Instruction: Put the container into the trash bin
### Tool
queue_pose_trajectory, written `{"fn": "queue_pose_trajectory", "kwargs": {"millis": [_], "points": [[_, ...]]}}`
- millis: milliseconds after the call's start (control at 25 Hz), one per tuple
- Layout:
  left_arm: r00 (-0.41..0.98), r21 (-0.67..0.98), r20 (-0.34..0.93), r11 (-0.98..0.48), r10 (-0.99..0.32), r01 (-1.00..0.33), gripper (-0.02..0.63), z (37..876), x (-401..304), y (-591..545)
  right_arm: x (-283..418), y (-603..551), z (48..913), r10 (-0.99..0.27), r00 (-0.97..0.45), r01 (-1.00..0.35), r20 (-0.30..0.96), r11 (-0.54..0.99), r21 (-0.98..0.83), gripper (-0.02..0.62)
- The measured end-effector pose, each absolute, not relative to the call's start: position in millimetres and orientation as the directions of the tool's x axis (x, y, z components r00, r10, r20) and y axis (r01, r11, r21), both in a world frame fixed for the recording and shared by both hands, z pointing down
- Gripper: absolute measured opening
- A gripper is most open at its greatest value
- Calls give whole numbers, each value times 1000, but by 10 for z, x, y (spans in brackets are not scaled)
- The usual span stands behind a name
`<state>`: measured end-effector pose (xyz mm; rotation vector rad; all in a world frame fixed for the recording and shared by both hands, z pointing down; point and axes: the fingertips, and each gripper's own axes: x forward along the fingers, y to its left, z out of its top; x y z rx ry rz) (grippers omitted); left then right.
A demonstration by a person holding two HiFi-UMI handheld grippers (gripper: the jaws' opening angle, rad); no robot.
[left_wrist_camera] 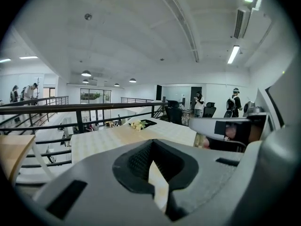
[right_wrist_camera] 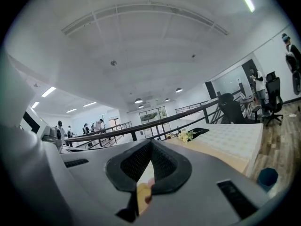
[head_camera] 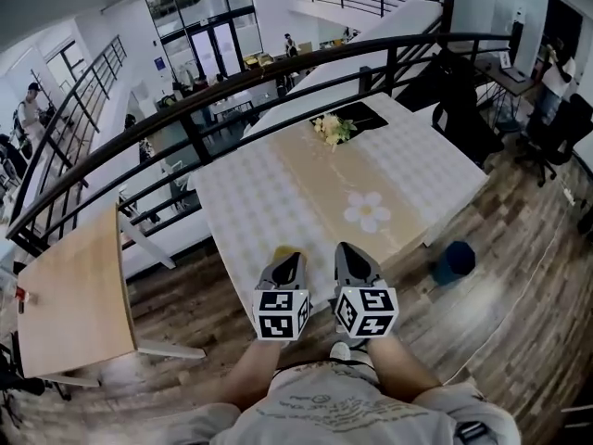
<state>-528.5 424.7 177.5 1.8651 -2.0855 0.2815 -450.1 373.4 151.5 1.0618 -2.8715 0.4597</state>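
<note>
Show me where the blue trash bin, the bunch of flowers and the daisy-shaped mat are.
blue trash bin (head_camera: 454, 261), head view, on its outer wall.
bunch of flowers (head_camera: 334, 129), head view, on the pale blossoms.
daisy-shaped mat (head_camera: 367, 210), head view, on its yellow centre.

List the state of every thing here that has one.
left gripper: shut, empty
right gripper: shut, empty
yellow item: at the near edge of the table, not gripped
trash bin: upright beside the table
flowers: lying at the table's far end
</note>
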Motion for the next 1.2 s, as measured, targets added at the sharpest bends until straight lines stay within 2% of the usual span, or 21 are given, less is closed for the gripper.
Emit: {"fn": "queue_pose_trajectory", "kwargs": {"millis": [280, 600, 920, 960, 1000, 1040, 1200], "points": [[-152, 63, 420, 196, -895, -979, 5, 2041, -5384, 4037, -4647, 3391, 1852, -556, -803, -596, 215, 747, -294, 2], [-196, 60, 464, 252, -864, -966, 5, 2218, -5805, 4072, -4989, 3302, 2172, -507, -809, -585, 297, 740, -331, 2], [-207, 99, 486, 289, -849, -952, 5, 2533, -6233, 4173, -5460, 3418, 2772, -398, -798, -559, 452, 768, -312, 3], [-207, 109, 495, 297, -844, -949, 5, 2589, -6257, 4220, -5489, 3472, 2877, -374, -794, -554, 478, 769, -319, 27], [-207, 118, 504, 304, -838, -945, 5, 2648, -6290, 4259, -5524, 3519, 2984, -351, -789, -551, 504, 768, -327, 89], [-206, 127, 514, 312, -833, -942, 3, 2710, -6332, 4288, -5561, 3551, 3095, -332, -780, -552, 530, 764, -333, 107], [-200, 153, 550, 333, -811, -930, 5, 2936, -6466, 4394, -5620, 3637, 3575, -284, -719, -597, 635, 720, -354, 110]]}}
